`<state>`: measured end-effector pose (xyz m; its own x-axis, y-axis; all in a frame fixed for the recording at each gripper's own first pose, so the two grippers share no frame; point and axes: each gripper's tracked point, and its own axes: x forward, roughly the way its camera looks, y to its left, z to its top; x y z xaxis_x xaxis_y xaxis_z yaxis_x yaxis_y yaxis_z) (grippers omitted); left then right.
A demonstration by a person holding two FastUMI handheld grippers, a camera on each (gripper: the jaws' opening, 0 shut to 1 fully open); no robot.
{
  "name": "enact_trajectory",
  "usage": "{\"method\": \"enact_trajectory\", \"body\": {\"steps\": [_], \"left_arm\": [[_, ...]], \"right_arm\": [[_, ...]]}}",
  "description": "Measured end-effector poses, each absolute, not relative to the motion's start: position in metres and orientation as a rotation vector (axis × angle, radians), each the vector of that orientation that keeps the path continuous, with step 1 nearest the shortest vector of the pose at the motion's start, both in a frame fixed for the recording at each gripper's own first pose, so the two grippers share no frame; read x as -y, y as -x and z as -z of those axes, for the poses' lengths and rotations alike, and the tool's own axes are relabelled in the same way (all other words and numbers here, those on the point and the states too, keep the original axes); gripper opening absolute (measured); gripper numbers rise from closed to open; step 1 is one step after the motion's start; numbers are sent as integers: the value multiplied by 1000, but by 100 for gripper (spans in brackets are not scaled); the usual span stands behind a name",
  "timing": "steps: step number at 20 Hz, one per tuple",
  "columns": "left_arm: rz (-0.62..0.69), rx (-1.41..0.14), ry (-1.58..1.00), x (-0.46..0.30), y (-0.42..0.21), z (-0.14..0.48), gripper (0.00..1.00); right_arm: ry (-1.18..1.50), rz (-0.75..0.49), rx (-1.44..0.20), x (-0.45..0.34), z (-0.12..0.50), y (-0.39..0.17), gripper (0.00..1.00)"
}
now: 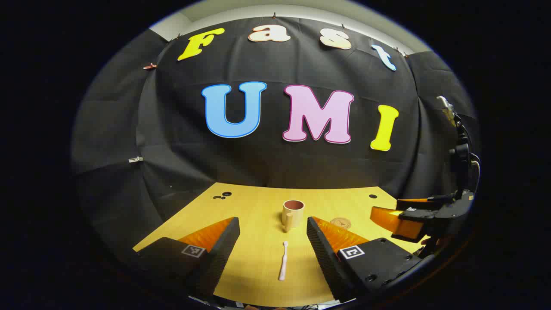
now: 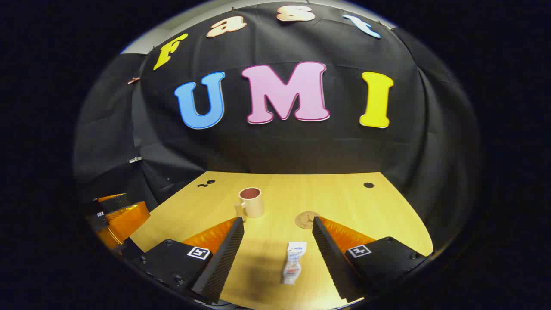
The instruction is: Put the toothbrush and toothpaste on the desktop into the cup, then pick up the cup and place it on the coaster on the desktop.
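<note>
A white toothbrush (image 1: 283, 261) lies on the wooden desktop (image 1: 258, 206), lengthwise between the fingers of my open left gripper (image 1: 273, 227), which hovers above it. Behind it stands a cream cup (image 1: 293, 215) with a dark inside, upright and with nothing inside that I can see. A round brown coaster (image 1: 340, 223) lies to the cup's right. In the right gripper view a white toothpaste tube (image 2: 294, 262) lies flat between the fingers of my open right gripper (image 2: 278, 227). The cup (image 2: 251, 202) and coaster (image 2: 307, 220) sit farther back. The right gripper (image 1: 402, 215) also shows at the far right of the left gripper view.
The desktop (image 2: 344, 202) has small dark holes near its back corners (image 2: 368, 185) (image 1: 224, 196). Black cloth walls close in behind and on both sides. The left gripper (image 2: 116, 215) shows at the left edge of the right gripper view.
</note>
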<state>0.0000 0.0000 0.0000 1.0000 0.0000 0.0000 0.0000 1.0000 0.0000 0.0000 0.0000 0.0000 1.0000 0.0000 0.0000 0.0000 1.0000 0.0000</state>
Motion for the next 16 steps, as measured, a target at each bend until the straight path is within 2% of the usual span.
{"method": "enact_trajectory", "body": {"steps": [8, 16], "left_arm": [[-151, 3, 79, -70, 40, 6, 98], [-182, 29, 64, -102, 80, 13, 98]], "right_arm": [[105, -214, -16, -98, 7, 5, 99], [116, -248, -33, -136, 33, 36, 99]]}}
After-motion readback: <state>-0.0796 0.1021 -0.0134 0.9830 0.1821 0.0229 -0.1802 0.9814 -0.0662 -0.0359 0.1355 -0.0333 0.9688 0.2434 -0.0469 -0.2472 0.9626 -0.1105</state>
